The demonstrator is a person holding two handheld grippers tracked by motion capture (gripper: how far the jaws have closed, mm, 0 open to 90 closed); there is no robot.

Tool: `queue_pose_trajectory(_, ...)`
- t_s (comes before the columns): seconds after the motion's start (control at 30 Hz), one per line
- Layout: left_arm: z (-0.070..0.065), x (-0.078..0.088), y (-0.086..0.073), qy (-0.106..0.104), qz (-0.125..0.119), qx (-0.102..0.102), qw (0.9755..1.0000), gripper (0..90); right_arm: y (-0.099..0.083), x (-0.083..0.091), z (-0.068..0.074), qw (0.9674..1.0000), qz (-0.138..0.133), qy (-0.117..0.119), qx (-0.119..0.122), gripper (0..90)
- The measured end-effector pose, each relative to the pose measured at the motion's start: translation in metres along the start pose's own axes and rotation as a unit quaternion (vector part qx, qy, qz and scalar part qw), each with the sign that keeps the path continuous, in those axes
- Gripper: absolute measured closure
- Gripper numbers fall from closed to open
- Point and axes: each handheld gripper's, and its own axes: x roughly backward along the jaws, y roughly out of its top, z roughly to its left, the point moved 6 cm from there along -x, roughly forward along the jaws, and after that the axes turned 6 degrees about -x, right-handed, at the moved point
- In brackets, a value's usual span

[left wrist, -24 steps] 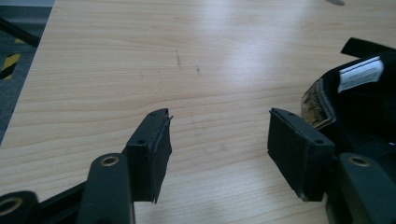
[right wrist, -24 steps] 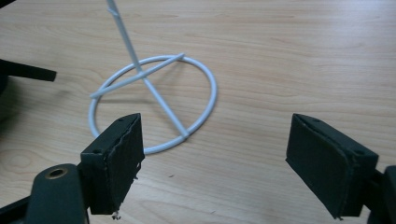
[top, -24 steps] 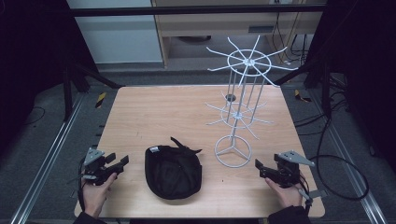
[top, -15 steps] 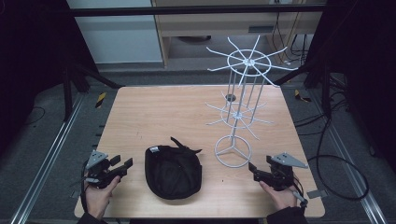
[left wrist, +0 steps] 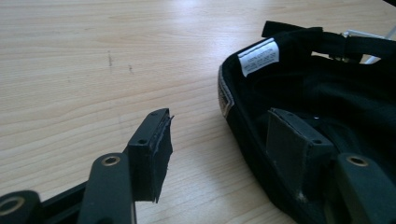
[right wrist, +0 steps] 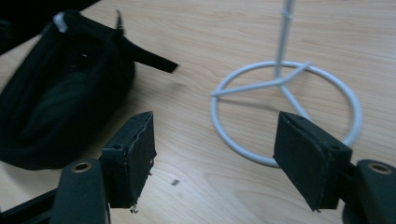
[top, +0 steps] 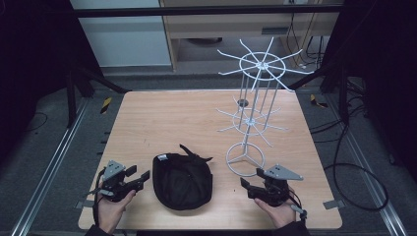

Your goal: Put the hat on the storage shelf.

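1. The black cap (top: 182, 180) lies upside down on the tabletop (top: 172, 118), near the front edge, between the two hands.
2. The left hand-held gripper (top: 139, 178) sits just beside the cap's left side. Its jaws are apart and hold nothing. In the left gripper view one jaw looks to be over the cap's edge and the other over bare wood.
3. The right hand-held gripper (top: 245, 185) is on the cap's other side, near the round foot of the white wire rack (top: 255, 105). Its jaws are apart too, with nothing between them.
4. I think the job now is to grab the cap, likely to hang it on the rack.
5. To do it well, slide one left jaw inside the cap and keep the other outside, so the rim sits between them. Then squeeze the rim, not the soft top.
6. The right one should take the far side of the rim and stay off the rack's foot, or the rack may tip.
7. The cap is soft and floppy. It has a white label (left wrist: 259, 57) inside and a black strap (top: 194, 153) sticking out at the back.
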Motion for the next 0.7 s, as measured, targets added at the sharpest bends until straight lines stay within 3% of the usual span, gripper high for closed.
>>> queue_pose_trajectory(0.2,-0.008,-0.002,0.001,-0.009,0.002,-0.007,0.9999,40.2,0.003,-0.007,0.021,0.9995,0.006,0.031,-0.001,32.1)
queue_pose_trajectory(0.23,-0.010,-0.005,0.001,-0.013,0.007,-0.010,0.9998,40.9,0.004,-0.011,0.030,0.9991,0.010,0.042,0.003,33.0)
queue_pose_trajectory(0.33,-0.014,-0.008,0.000,-0.022,0.017,-0.015,0.9995,43.6,0.004,-0.016,0.042,0.9983,0.018,0.055,0.006,33.9)
queue_pose_trajectory(0.7,-0.021,-0.023,-0.003,-0.017,0.044,-0.036,0.9982,50.7,0.001,-0.037,0.072,0.9954,0.044,0.084,0.016,37.6)
